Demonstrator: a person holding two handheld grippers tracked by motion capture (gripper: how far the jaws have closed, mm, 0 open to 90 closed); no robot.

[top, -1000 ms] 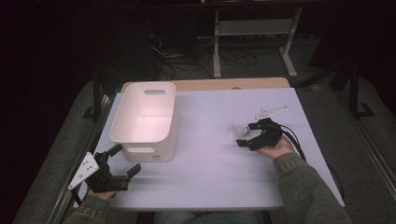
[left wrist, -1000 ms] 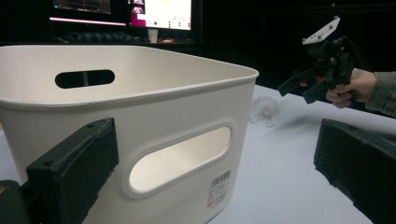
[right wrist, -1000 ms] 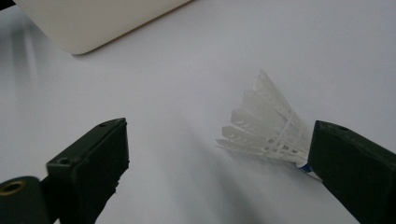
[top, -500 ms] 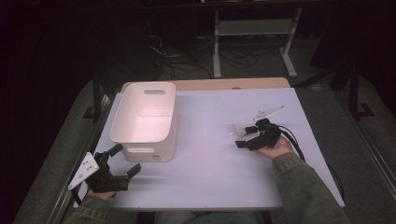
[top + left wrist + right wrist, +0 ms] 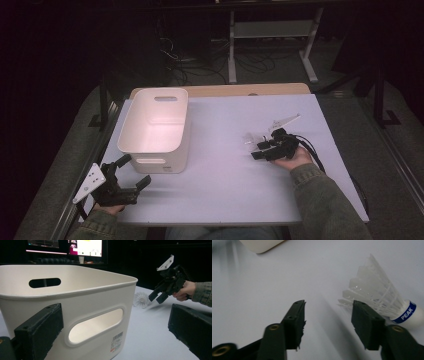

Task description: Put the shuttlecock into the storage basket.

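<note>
Right hand-held gripper (image 5: 328, 322): jaws partly open, just been closing, nothing between them; shuttlecock (image 5: 382, 300) lying on its side on the table (image 5: 225, 170), just beside and outside one jaw. Left hand-held gripper (image 5: 132, 172): jaws wide apart, empty, at the near left table edge, facing the white bin (image 5: 155, 127), apart from it.

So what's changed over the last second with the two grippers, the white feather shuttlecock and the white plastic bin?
The right gripper has just been closing its jaws, with nothing between them; the white feather shuttlecock lies on the pale table beside one jaw, not gripped. The left gripper stayed open near the white plastic bin, and bin and shuttlecock kept their places.
</note>
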